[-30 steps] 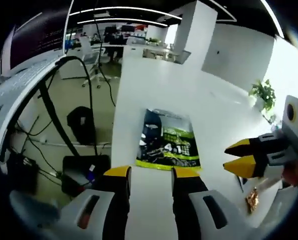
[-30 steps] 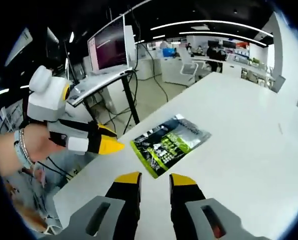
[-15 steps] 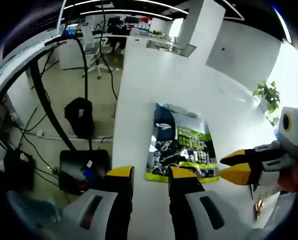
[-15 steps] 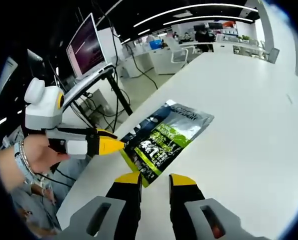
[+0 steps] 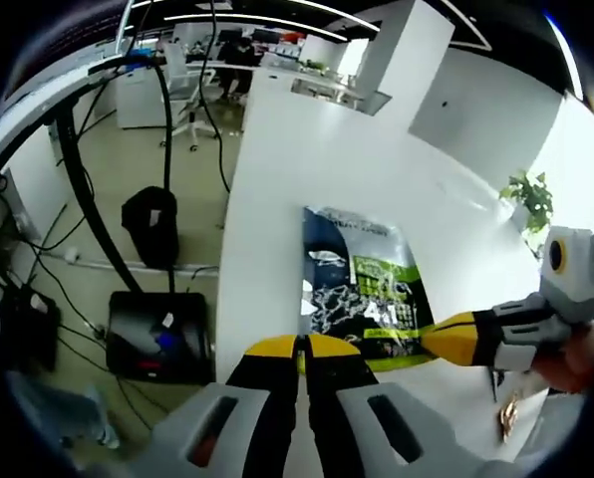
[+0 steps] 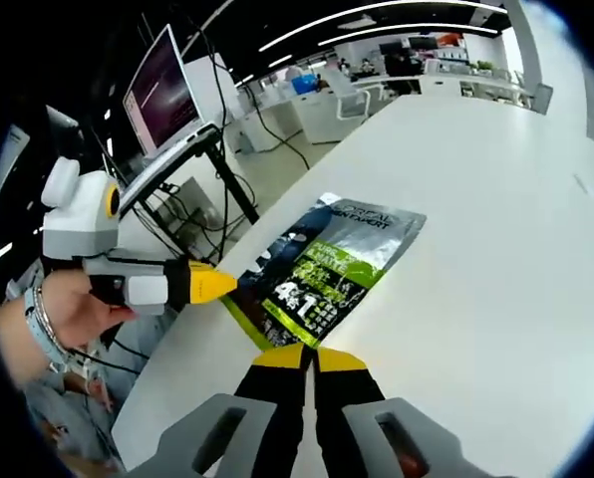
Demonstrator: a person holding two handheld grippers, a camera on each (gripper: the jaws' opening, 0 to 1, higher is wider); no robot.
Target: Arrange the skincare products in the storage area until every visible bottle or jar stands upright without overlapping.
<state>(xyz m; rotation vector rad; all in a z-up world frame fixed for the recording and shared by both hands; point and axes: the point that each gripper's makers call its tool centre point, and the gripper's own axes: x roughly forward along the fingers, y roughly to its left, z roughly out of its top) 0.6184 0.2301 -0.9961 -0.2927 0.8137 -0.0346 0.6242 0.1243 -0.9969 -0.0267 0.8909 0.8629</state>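
Left gripper view: left gripper (image 5: 301,346) at the near edge of the packet (image 5: 361,287), jaws pressed together with no visible gap; whether they pinch the packet's edge cannot be told. Packet lies flat on the white table (image 5: 307,159), near its long edge. Right gripper (image 5: 429,342) enters from the right, yellow tips together, at the packet's near corner.

Right gripper view: right gripper (image 6: 308,358) jaws closed tip to tip at the packet's (image 6: 327,267) near end; a grip on it cannot be confirmed. Left gripper (image 6: 227,284), held in a hand (image 6: 58,314), tips closed, touches the packet's left edge. Monitor (image 6: 157,85) on a desk beyond.
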